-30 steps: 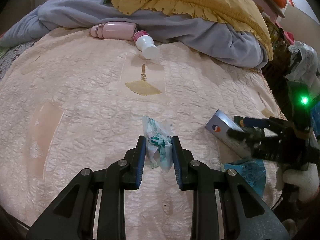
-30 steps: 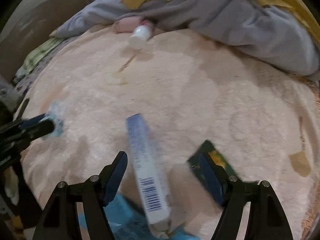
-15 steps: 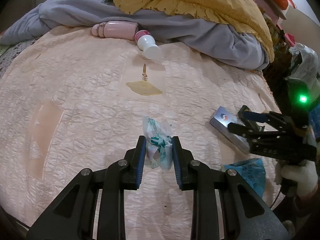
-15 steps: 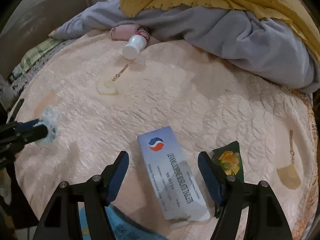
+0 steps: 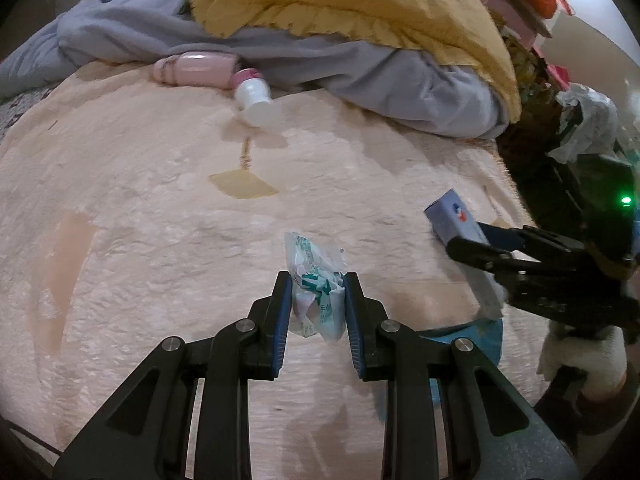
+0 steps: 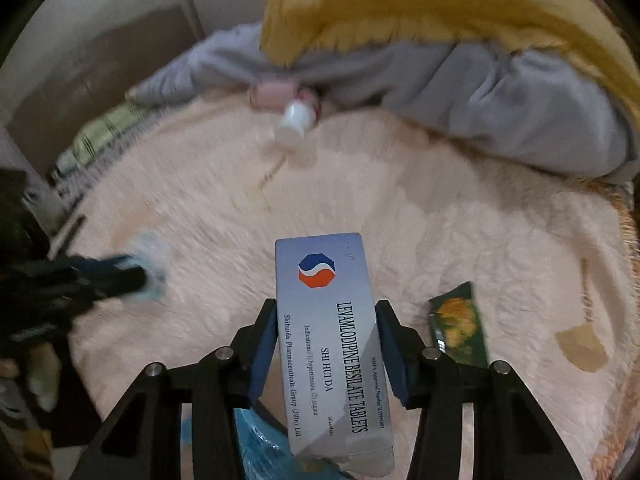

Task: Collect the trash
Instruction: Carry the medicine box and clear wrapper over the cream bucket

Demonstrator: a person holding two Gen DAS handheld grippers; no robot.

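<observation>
Peach quilted bed (image 5: 132,208) carries everything. Grey-blue cardboard tablet box (image 6: 332,336), 1 of, near the bed's front edge, long axis running straight out along the right gripper (image 6: 326,344) fingers, which pinch its long sides. Left gripper (image 5: 316,308) fingers pinch 1 crumpled white-green plastic wrapper (image 5: 316,280) mid-bed. 1 green-yellow foil sachet (image 6: 460,328) lies loose just right of the box, so right gripper is nearer.

The box's (image 6: 334,344) near end passes behind the right gripper (image 6: 326,344). The blue packet (image 6: 256,448) below it is cut by the frame edge. Left of it, the wrapper (image 6: 150,268) and left gripper (image 6: 132,272) are smeared with blur. Ahead, the bottle (image 6: 294,120) is blurred, its pink body partly under the grey cloth (image 6: 500,92).
</observation>
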